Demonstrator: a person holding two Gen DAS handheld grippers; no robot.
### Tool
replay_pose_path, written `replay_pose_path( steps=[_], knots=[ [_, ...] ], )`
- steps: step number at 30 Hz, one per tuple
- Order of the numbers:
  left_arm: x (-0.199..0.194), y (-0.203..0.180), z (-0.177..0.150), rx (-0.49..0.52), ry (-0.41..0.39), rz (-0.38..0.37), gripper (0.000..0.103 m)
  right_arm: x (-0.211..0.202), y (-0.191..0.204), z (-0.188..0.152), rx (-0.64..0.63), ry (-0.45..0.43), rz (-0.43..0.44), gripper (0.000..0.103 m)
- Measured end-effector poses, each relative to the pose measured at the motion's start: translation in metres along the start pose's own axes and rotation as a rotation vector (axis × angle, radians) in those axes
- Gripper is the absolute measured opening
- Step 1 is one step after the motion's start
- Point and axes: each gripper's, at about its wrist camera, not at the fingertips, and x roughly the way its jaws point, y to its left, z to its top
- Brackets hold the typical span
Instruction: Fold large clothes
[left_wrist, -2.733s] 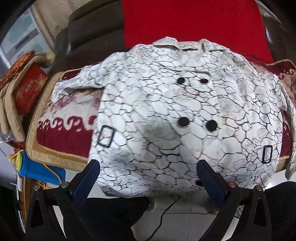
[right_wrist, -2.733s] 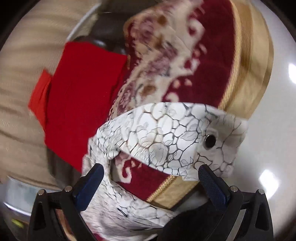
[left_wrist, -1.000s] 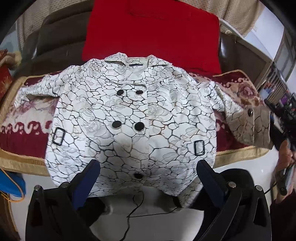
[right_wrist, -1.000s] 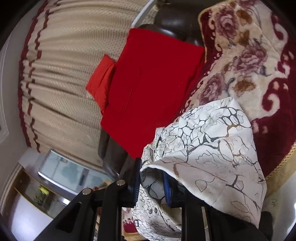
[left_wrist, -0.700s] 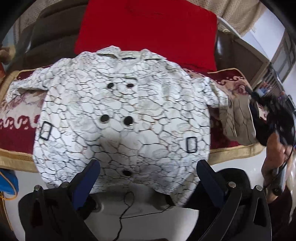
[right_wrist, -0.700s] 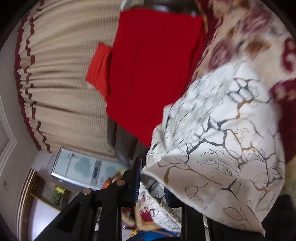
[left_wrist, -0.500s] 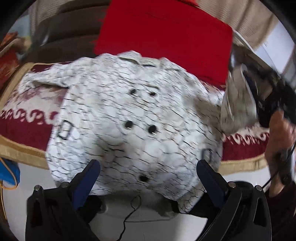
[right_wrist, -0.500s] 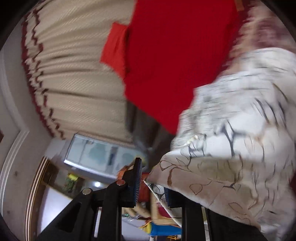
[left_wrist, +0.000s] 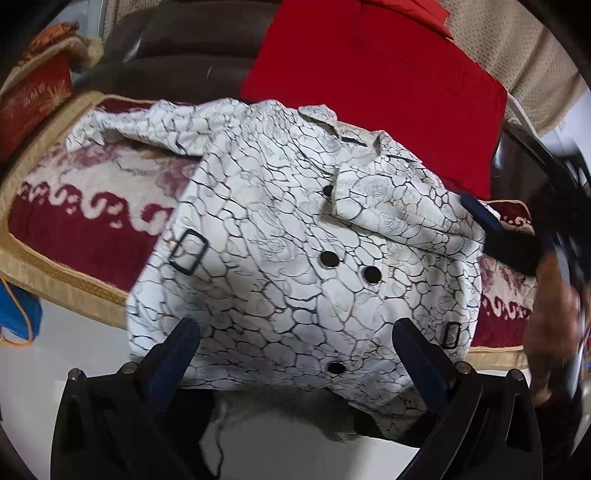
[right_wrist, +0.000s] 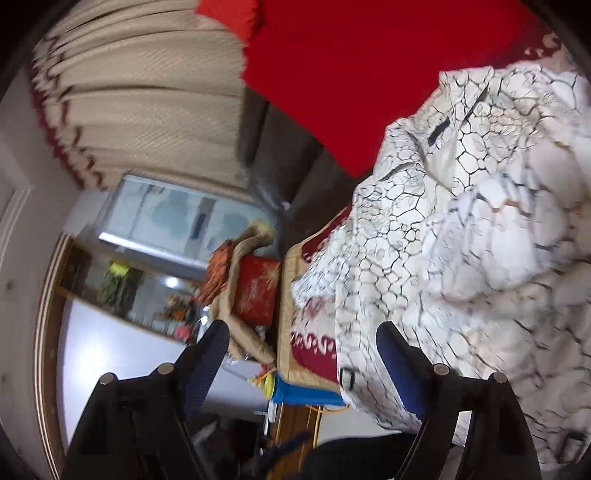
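A white jacket (left_wrist: 288, 266) with a black crackle print and dark buttons lies front-up on a red and cream floral blanket (left_wrist: 85, 206). Its right sleeve (left_wrist: 399, 206) is folded across the chest. Its left sleeve (left_wrist: 140, 122) stretches out to the left. My left gripper (left_wrist: 295, 354) is open and empty over the jacket's lower hem. My right gripper (right_wrist: 303, 350) is open and empty beside the jacket (right_wrist: 461, 258); it also shows at the right edge of the left wrist view (left_wrist: 509, 240), next to the folded sleeve.
A red cloth (left_wrist: 380, 77) drapes over the dark sofa back (left_wrist: 177, 62). A red cushion (left_wrist: 33, 96) sits at the far left. A blue object (left_wrist: 16, 314) lies by the blanket's front edge. White floor (left_wrist: 55, 354) lies below. Beige curtains (right_wrist: 140, 99) hang behind.
My right gripper carried the right sleeve up and over onto the jacket's chest, then opened and let it go. My left gripper stayed open over the hem.
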Motion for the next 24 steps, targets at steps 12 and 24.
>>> replay_pose_path(
  steps=[12,24],
  knots=[
    [0.113,-0.029,0.087,-0.053,0.171,-0.178,0.1,-0.145,-0.07,-0.01,-0.035,-0.55,-0.116,0.083],
    [0.175,-0.056,0.111,-0.159,0.204,-0.289,0.057,-0.195,-0.127,0.01,0.187,-0.732,-0.106,0.082]
  ],
)
